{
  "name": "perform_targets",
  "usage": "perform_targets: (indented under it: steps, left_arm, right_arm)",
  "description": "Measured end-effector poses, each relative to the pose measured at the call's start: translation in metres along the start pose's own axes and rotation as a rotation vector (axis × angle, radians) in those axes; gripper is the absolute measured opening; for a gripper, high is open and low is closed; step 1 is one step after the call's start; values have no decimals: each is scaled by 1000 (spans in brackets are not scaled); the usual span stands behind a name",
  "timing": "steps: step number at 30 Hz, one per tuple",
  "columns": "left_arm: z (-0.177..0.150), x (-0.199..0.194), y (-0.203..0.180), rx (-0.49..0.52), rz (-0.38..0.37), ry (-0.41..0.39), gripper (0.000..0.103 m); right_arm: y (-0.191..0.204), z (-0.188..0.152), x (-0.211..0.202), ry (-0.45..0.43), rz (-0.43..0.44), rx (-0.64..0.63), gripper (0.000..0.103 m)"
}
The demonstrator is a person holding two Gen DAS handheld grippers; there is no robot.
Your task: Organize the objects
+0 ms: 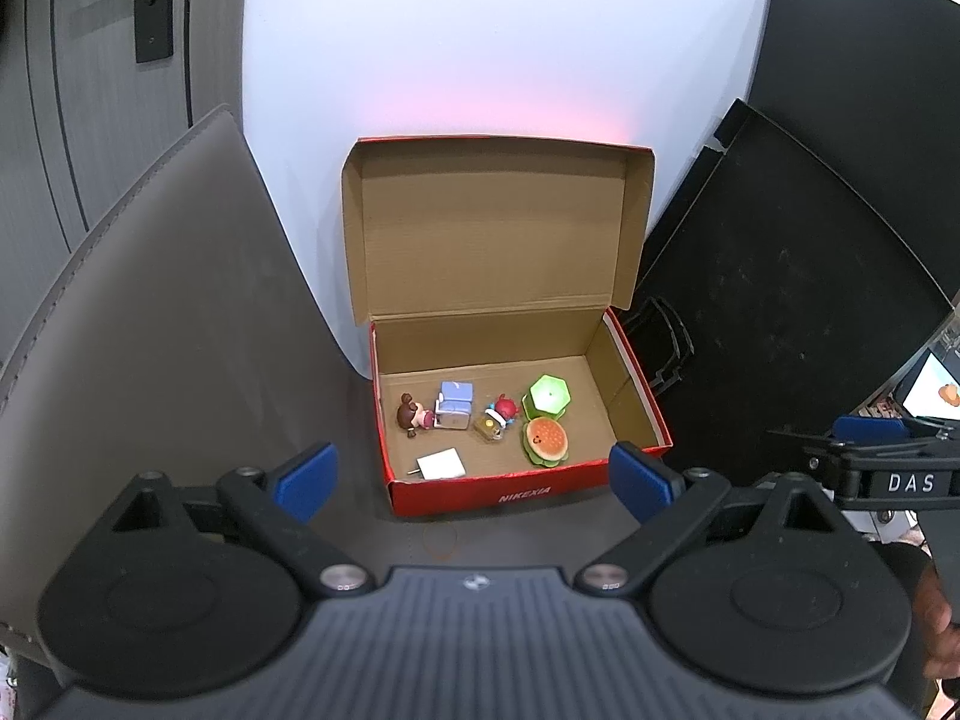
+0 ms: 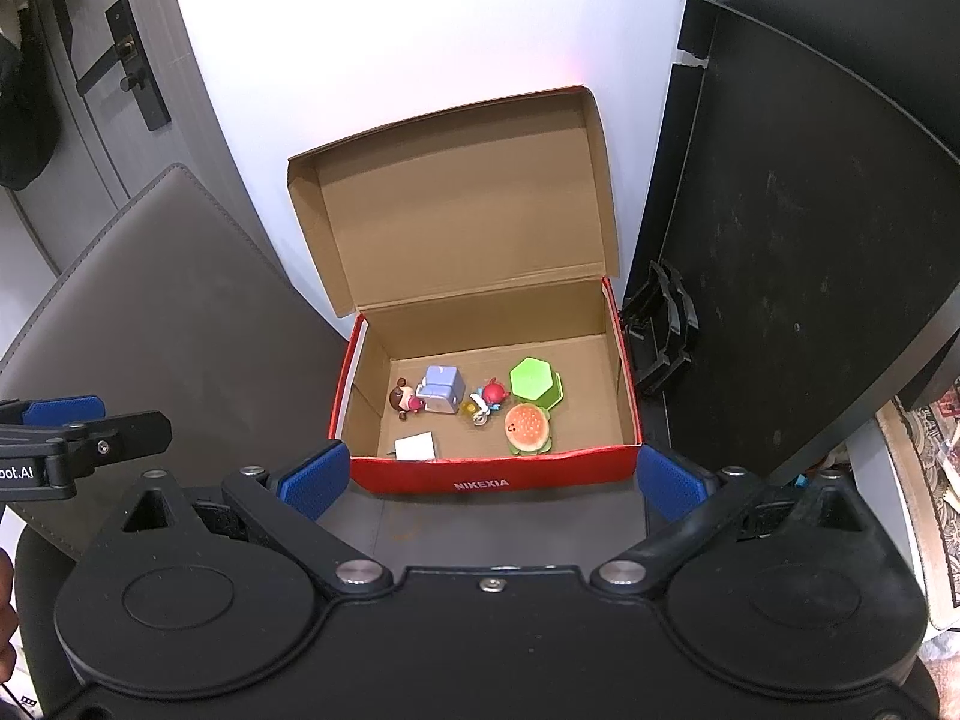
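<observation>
Left gripper hangs with jaws wide and nothing between them, short of the red box, whose lid stands open. Inside lie a doll, blue cube, red charm, green hexagon, burger and white card. From the right wrist, the right gripper is likewise spread and empty before the box, with the burger nearest its front wall. All the toys seem already boxed, so the likely remaining step is shutting the lid, which calls for reaching behind its top edge.
</observation>
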State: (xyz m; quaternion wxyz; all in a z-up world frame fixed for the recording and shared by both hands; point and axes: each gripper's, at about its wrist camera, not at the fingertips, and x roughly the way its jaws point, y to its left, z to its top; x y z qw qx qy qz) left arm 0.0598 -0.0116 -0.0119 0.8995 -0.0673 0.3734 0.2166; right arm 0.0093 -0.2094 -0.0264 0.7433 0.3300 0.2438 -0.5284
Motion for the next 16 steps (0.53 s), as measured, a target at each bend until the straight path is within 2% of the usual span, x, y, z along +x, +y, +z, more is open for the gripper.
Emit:
perform_targets:
  steps: [16]
  left_arm:
    - [1,1,-4,-7,-1,16,96]
  right_arm:
    - [-1,-2,2,5,-4,8,103]
